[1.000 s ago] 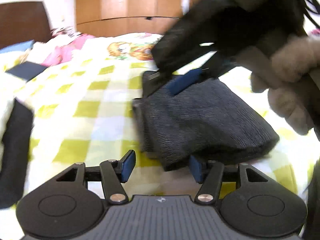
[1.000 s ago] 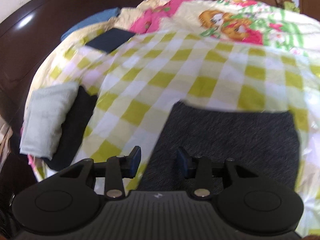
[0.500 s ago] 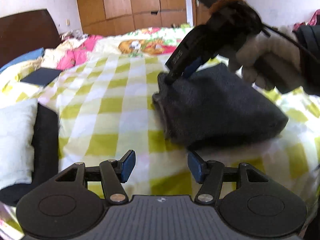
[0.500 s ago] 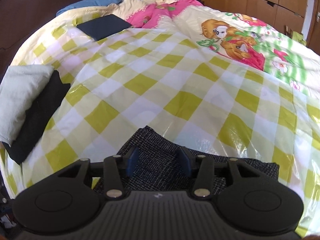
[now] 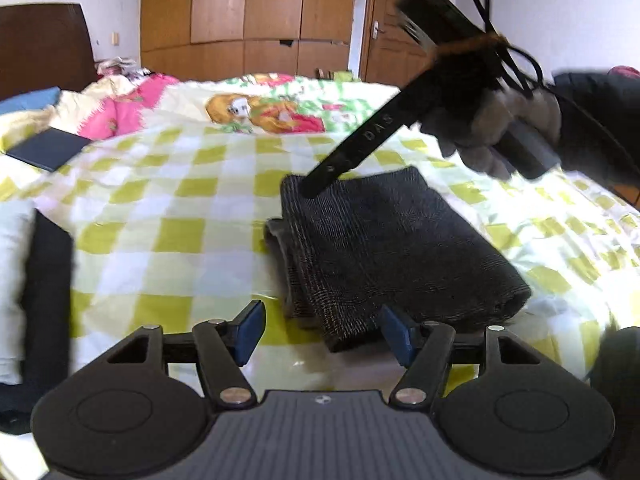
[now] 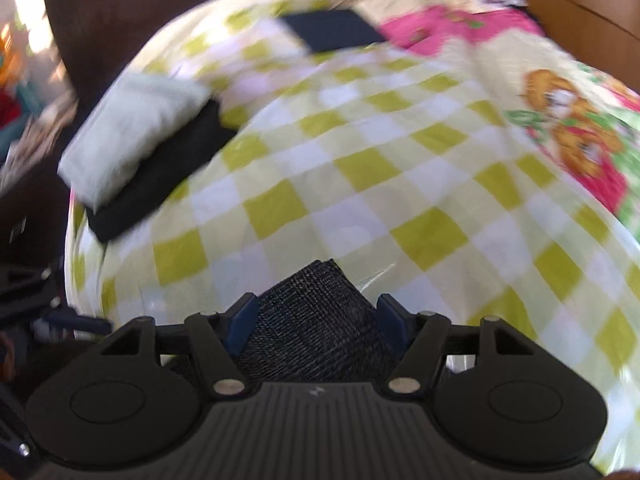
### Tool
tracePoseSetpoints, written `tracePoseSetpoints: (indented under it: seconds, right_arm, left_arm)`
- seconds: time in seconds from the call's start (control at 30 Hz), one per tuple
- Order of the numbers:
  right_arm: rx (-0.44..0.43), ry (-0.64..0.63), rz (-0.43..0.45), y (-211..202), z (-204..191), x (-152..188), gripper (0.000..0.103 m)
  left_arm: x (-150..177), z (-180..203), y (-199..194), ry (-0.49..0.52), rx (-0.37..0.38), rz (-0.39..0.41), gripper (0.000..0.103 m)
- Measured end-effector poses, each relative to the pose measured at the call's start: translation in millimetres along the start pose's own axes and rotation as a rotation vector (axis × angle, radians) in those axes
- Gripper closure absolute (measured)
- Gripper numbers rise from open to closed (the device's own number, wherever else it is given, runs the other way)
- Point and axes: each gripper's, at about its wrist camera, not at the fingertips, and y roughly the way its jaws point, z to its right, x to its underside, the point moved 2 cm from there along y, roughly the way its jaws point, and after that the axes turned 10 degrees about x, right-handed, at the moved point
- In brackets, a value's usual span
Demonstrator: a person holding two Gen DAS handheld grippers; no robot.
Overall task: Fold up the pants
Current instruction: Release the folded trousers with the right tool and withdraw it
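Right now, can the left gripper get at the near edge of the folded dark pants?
Probably yes. The left gripper is open, its jaws having just widened, and the near edge of the folded pants lies right ahead on the checked bedspread with nothing between. The right gripper is over the far corner.

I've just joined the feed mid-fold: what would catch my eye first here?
The dark folded pants lie in a compact bundle on the yellow-checked bedspread. The right gripper reaches down to their far corner; its jaws have just been opening. The left gripper is open at the near edge.
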Motion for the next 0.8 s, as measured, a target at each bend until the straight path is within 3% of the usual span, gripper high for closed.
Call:
tracePoseSetpoints:
  seconds: [0.13,0.17,0.2,0.27,0.5,0.6,0.7,0.8]
  right_arm:
    - [-0.032,-0.028,-0.025,31,12,-10,0.039]
    - [-0.02,-0.012,-0.038,39,15,-11,0.046]
    - [-0.022,0.005,-0.05,46,17,-12,0.062]
    - [-0.044,0.058,-0.065,58,21,-12,0.071]
    - [-0.095,0.223,0.013,86,34,10,0.064]
    - [-0.1,0.288,0.078,60,39,11,0.057]
    - [-0.036,0.32,0.197,7,41,16,0.057]
    - [0.001,0.393,0.27,-42,44,44,0.057]
  left_arm:
    - [-6,-8,30,-0.039,0.015,-0.016,0.027]
    - [-8,-10,37,-0.039,0.012,-0.015,0.027]
    - [-10,-12,46,-0.033,-0.01,-0.023,0.029]
    - [-11,-15,60,-0.01,-0.032,-0.042,0.034]
    - [-1,-30,71,-0.066,-0.006,-0.032,0.031]
    - [0,-29,62,-0.078,-0.007,-0.03,0.028]
    - [-5,-27,51,-0.062,-0.043,-0.027,0.028]
    - [-14,-24,40,-0.032,-0.096,-0.002,0.029]
